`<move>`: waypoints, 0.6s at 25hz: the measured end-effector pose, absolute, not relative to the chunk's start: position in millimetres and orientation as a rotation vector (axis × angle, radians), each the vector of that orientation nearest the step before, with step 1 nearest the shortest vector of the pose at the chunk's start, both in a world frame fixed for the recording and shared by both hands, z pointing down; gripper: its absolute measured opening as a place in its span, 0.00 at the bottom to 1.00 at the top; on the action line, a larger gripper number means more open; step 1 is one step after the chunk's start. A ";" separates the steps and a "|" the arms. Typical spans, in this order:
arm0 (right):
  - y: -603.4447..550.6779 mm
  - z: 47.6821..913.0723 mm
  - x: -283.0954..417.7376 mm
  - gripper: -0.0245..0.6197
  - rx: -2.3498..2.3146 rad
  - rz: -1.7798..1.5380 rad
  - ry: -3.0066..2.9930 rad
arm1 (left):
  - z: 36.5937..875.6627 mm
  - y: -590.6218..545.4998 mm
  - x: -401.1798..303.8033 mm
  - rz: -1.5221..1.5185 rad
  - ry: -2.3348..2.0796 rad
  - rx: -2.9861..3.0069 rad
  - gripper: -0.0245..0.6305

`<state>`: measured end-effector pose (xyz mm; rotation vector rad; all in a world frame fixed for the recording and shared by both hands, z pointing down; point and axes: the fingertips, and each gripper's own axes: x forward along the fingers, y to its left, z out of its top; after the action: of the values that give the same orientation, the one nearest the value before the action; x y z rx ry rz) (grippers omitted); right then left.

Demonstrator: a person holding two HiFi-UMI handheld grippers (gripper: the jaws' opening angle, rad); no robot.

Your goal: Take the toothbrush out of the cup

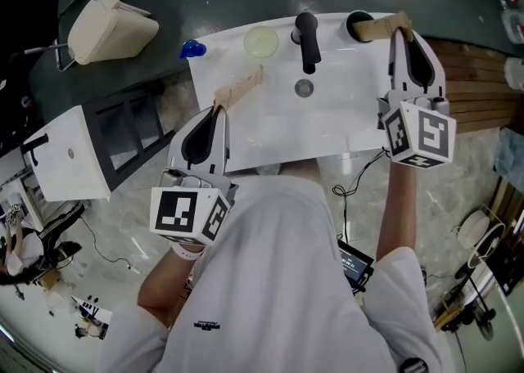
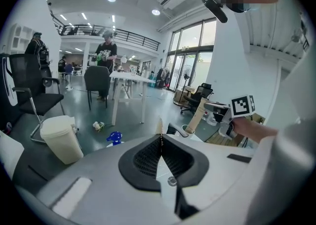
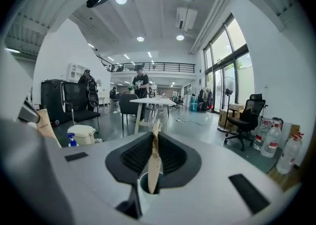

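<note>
Pinching the tan toothbrush (image 1: 378, 29) near its top, the right gripper (image 1: 399, 33) hangs over the far right corner of the white sink (image 1: 344, 118), jaws pressed together on it; the toothbrush's lower end sits in the mouth of the dark cup (image 1: 354, 20). The left gripper (image 1: 219, 108), at the sink's near left edge, has its jaws closed on a second tan strip (image 1: 243, 85) pointing toward the black tap (image 1: 308, 40)
</note>
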<state>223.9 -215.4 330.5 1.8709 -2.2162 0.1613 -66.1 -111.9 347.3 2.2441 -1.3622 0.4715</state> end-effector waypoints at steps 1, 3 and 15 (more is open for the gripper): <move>-211.8 322.3 222.1 0.09 1.879 0.143 -2.217 | 345.1 -111.1 -67.6 0.462 -1.361 2.252 0.05; -203.6 306.1 218.1 0.09 1.894 0.107 -2.220 | 340.5 -109.0 -70.8 0.442 -1.360 2.270 0.05; -141.1 221.0 194.5 0.08 1.959 -0.030 -2.217 | 310.0 -93.9 -87.8 0.327 -1.357 2.350 0.05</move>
<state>194.5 -141.1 221.0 1.9585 -2.2172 -0.0302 -87.8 -93.9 310.0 2.3496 -1.3569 0.3275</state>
